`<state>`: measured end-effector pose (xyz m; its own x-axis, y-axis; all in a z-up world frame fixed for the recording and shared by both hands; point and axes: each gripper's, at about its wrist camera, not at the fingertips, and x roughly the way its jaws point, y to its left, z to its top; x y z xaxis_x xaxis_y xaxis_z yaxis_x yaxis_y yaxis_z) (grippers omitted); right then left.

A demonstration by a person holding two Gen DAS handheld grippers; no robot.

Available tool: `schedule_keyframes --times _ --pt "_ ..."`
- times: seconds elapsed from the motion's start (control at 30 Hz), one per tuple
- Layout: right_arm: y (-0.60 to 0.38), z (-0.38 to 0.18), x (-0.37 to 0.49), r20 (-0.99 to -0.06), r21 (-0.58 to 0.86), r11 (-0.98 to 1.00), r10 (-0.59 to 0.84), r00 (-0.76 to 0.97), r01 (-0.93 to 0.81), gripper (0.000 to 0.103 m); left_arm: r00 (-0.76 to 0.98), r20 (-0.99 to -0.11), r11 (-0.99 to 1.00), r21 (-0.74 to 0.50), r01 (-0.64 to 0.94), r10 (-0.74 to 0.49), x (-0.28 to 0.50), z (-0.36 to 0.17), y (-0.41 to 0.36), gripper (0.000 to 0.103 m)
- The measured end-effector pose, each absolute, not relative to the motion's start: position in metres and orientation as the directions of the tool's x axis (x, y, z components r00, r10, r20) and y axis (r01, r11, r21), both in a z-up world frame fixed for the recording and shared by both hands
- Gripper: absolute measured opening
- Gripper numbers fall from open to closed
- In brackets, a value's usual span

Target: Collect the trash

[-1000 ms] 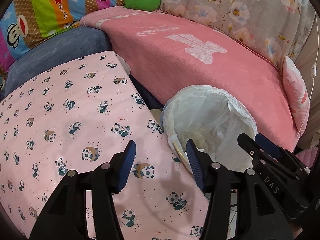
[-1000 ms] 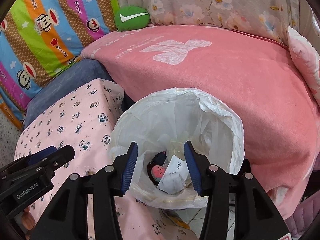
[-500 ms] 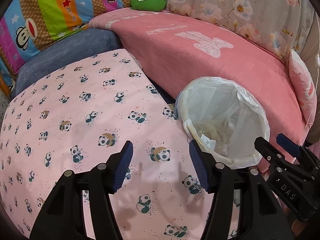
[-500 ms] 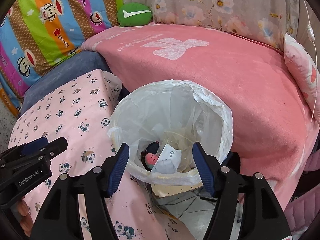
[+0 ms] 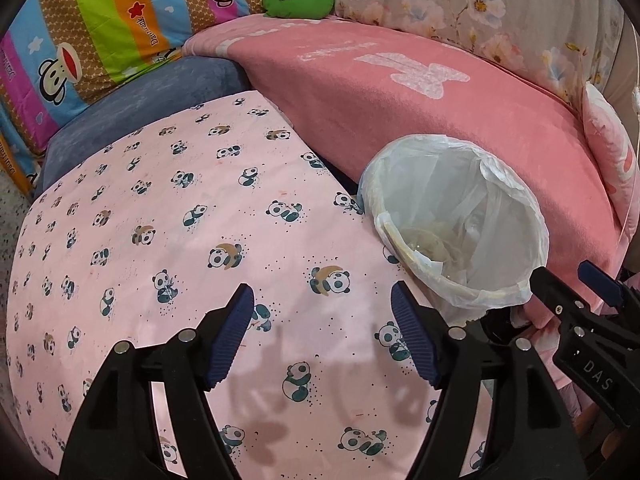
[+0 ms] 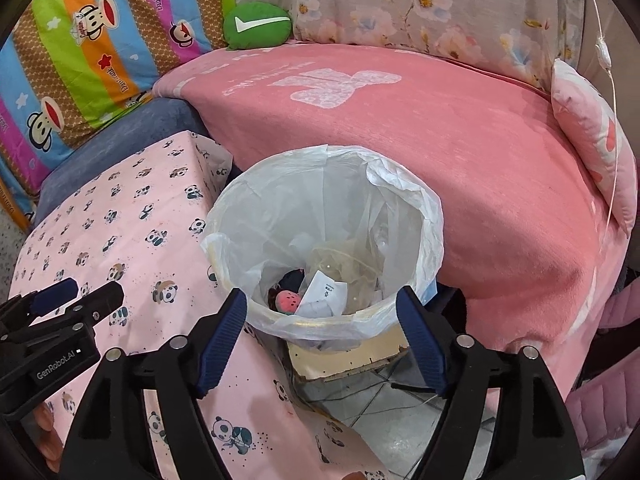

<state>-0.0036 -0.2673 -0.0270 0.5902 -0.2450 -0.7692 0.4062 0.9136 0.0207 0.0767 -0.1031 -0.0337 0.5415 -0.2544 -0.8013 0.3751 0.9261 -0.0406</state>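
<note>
A trash bin lined with a white plastic bag (image 6: 404,192) stands between the panda-print table and the pink sofa; it also shows in the left wrist view (image 5: 516,196). Inside lie a crumpled white paper (image 6: 326,294), a pink round piece (image 6: 288,301) and a dark item (image 6: 294,278). My right gripper (image 6: 322,342) is open and empty, just in front of and above the bin's near rim. My left gripper (image 5: 322,336) is open and empty above the table, left of the bin. Each gripper shows in the other's view: the right one (image 5: 576,300), the left one (image 6: 80,298).
The table has a pink panda-print cloth (image 5: 160,220). A pink blanket covers the sofa (image 6: 460,128), with a green cushion (image 6: 256,24), a striped monkey-print cushion (image 6: 88,40) and a pink pillow (image 6: 596,140). A cardboard piece (image 6: 348,360) and tiled floor (image 6: 380,416) lie under the bin.
Both grippers have pulled back and up from the bin, and their jaws have opened wider. The left gripper has swung left over the table.
</note>
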Motion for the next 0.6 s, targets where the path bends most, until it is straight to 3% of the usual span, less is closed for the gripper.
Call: schedule_keyframes --times 0.17,0.27,0.6 --pt "-0.2636 -0.026 -0.0064 -0.763 0.008 0.916 -0.253 0.595 0.4 0.085 0.544 -0.804 0.929 -0.027 0.37 -0.24 0.0732 -0.0357 -0.104 0.078" --pt "-0.2629 -0.0262 -0.0066 -0.766 0.0 0.917 -0.257 0.59 0.399 0.096 0.55 -0.803 0.932 -0.02 0.361 -0.23 0.0726 -0.0358 -0.102 0.083" --pt "-0.2608 -0.0271 -0.0096 -0.767 -0.032 0.914 -0.281 0.576 0.404 0.096 0.566 -0.801 0.94 0.013 0.342 -0.194 0.0717 -0.0368 -0.1029 0.088"
